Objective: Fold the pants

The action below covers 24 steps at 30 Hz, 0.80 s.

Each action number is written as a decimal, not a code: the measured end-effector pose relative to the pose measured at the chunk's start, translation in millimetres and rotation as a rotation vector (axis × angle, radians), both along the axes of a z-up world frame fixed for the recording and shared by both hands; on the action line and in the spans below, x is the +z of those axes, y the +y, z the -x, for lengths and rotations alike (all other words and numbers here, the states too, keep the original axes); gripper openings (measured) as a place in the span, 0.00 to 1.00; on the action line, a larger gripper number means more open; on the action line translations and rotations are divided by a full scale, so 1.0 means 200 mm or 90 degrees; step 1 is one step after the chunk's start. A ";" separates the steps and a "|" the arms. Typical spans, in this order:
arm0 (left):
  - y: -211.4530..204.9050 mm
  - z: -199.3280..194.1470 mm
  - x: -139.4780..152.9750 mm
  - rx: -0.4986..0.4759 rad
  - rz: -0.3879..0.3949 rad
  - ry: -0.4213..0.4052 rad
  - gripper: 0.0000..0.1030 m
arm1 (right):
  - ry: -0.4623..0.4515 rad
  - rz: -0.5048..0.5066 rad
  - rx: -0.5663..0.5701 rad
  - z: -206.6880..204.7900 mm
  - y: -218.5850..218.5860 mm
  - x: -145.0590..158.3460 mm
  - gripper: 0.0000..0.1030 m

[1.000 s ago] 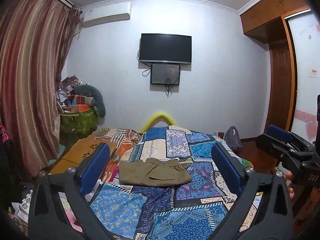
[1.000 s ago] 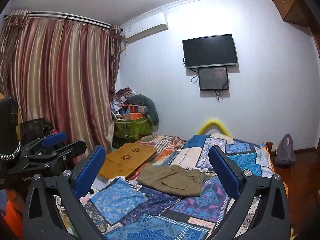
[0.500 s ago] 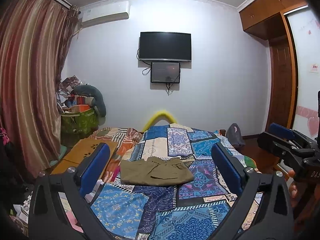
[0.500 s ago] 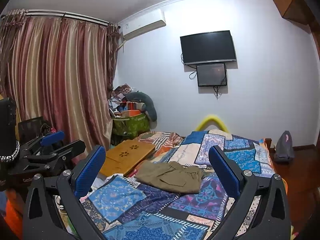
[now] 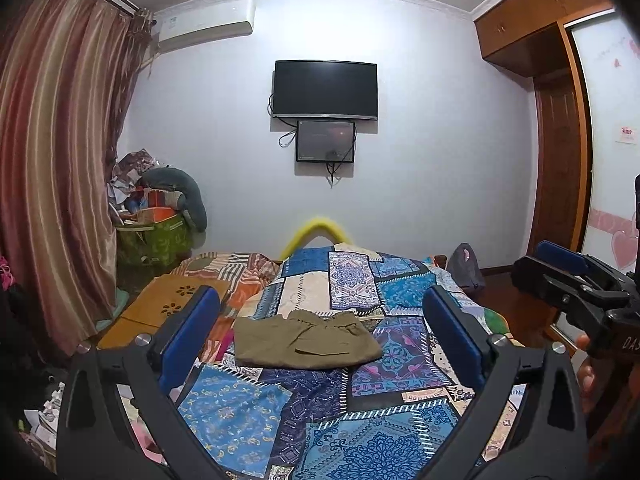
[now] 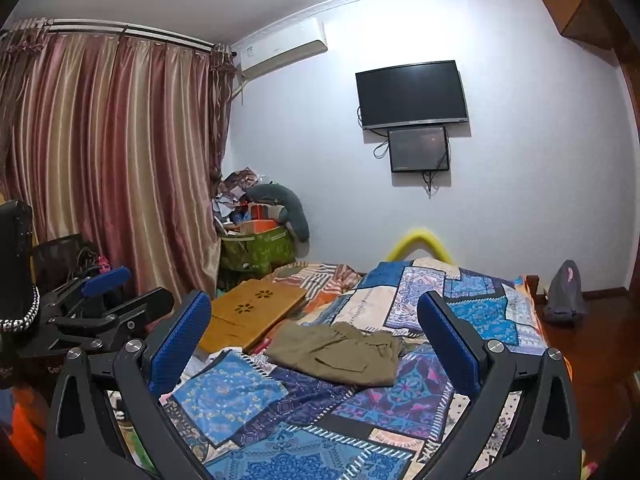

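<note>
Pants (image 5: 306,340) look folded into a neat rectangle on our quilt (image 5: 360,420); left gripper (image 5: 320,332) and right gripper (image 6: 314,342) both gape wide, holding nothing.

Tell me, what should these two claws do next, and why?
Probably hold back and end here: the pants already lie as a compact folded bundle on the patchwork quilt, and both the left claw and right claw are open, empty, clear of them.
</note>
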<state>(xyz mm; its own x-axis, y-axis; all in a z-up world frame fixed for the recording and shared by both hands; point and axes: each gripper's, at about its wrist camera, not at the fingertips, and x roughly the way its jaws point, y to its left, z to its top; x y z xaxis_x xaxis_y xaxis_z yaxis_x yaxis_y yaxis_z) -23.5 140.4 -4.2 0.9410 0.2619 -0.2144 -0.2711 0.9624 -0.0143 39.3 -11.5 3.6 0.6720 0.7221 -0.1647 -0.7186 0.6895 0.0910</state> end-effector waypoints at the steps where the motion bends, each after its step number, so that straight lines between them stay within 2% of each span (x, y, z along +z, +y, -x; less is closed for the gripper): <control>1: 0.00 0.00 0.00 0.000 0.001 0.000 1.00 | 0.001 0.000 0.000 0.00 0.00 0.00 1.00; 24: -0.03 -0.01 -0.03 -0.034 0.000 0.010 1.00 | 0.005 -0.004 -0.017 0.00 -0.01 -0.02 1.00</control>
<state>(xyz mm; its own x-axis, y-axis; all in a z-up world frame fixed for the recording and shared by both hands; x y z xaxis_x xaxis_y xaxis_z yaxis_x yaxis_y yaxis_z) -20.7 133.6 -9.4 0.9501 0.2113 -0.2294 -0.2196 0.9755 -0.0111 40.0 -13.3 0.2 0.6897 0.7049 -0.1656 -0.6992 0.7078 0.1005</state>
